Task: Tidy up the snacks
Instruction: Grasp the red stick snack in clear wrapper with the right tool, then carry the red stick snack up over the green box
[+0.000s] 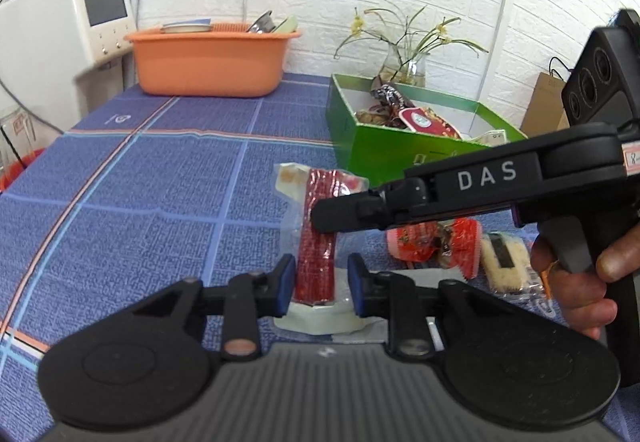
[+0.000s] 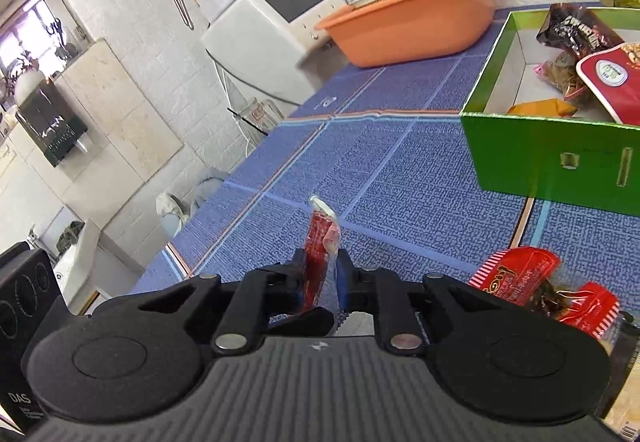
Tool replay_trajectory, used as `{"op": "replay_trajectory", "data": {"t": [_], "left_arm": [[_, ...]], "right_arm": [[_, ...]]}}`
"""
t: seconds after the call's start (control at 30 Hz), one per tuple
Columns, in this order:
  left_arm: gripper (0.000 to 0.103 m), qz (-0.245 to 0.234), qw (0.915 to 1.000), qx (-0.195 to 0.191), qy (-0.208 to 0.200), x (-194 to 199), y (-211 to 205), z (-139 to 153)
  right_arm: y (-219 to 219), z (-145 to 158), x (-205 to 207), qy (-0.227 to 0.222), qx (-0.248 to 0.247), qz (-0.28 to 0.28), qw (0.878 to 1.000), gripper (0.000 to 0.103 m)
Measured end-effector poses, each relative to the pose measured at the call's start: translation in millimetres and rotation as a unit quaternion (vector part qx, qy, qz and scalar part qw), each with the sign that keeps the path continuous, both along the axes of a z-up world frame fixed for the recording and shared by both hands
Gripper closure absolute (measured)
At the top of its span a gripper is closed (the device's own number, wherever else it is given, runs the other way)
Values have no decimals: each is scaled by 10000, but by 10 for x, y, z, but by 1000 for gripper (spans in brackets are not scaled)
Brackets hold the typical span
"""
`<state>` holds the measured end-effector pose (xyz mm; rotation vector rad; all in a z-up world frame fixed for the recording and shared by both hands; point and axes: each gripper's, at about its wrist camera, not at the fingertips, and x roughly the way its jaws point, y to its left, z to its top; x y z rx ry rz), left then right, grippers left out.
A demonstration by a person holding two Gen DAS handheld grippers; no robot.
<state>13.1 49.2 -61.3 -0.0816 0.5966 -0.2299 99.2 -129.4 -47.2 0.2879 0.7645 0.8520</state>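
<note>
We have both claws on the same red stick pack (image 1: 316,242). The left claw (image 1: 318,284) has its blue pads (image 1: 285,286) narrowed around the near end; the left pad touches the red wrap, the right one sits on the clear film edge, so we judge it a loose pinch. The right claw (image 2: 320,282) is nearly closed on the far part of the pack (image 2: 316,242), which stands up between its fingers, tilted.

The green box (image 1: 400,149), already holding snacks, sits ahead and to the right of the left claw, well apart from the pack. Just right of that claw lie a red-striped packet (image 1: 436,242) and a pale bar (image 1: 504,262) on the blue cloth (image 1: 160,181).

What can go wrong? Two grips on one slim pack: if we pull them apart or twist unevenly, the film may tear or the stick may snap. If the left pinch holds only film, the pack can slip free on the lift. And the right claw's swing to the box passes over the striped packet, so it could knock it.
</note>
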Motion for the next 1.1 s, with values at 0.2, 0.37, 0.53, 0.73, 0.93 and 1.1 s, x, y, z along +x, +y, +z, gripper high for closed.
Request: {"op": "replay_trajectory", "data": {"t": [0.2,0.37,0.53,0.73,0.93,1.1], "left_arm": [[79,-162,9992,178,-318,31,-172,182],[79,-371,9965,254,-708,79,-390,424],[80,-654,9907,378,-1132,208,-694,753],[79,-888,9811,525,-1635,462,-1113,1142],[82,-964,9738,591,-1972,674,-1497,1280],[85,-1280,9720,406,-1927,899,-1644,1318]], "right_arm": [[-151,191,-111,-550,19,-209,9983,76],[-339,426,-207,-1228,17,-502,9912,76],[-606,722,-176,-1689,114,-903,9814,75],[-1029,1143,68,-1702,479,-1373,9746,76],[-1306,1268,199,-1737,569,-1780,9669,79],[-1426,1195,344,-1765,512,-1970,9630,79]]}}
